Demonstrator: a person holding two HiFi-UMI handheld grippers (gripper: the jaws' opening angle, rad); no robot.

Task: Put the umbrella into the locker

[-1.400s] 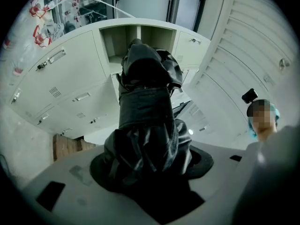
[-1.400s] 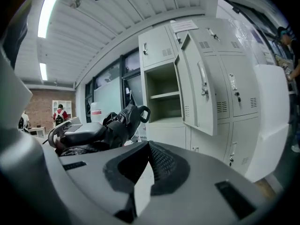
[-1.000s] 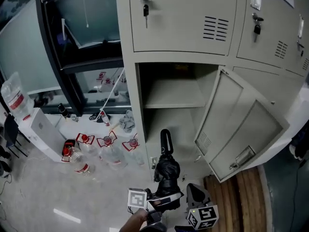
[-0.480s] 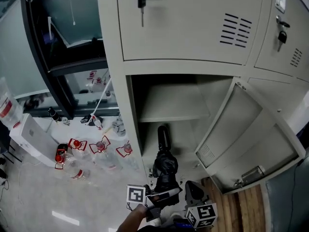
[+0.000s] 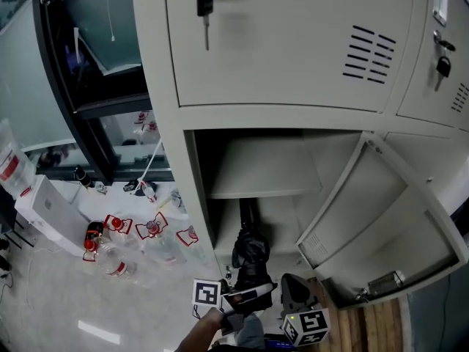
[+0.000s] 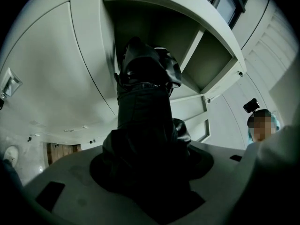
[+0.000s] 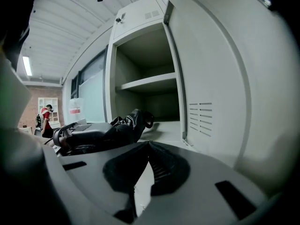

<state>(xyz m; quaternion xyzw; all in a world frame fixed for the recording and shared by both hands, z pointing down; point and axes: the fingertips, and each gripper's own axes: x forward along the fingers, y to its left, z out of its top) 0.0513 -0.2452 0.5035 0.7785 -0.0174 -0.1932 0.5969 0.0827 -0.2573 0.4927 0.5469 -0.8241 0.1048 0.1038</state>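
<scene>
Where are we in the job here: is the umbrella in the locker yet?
Done: the locker door stands open, baring the lower compartment. In hand: the left gripper is shut on the folded black umbrella, whose handle end reaches into that compartment's mouth. The right gripper is shut and empty. Left: push the umbrella fully in, set it down and release.

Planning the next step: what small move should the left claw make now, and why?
Probably ease the umbrella forward into the lower compartment, under the shelf: the left claw grips it, and only its far end reaches the mouth of the open locker.
</scene>
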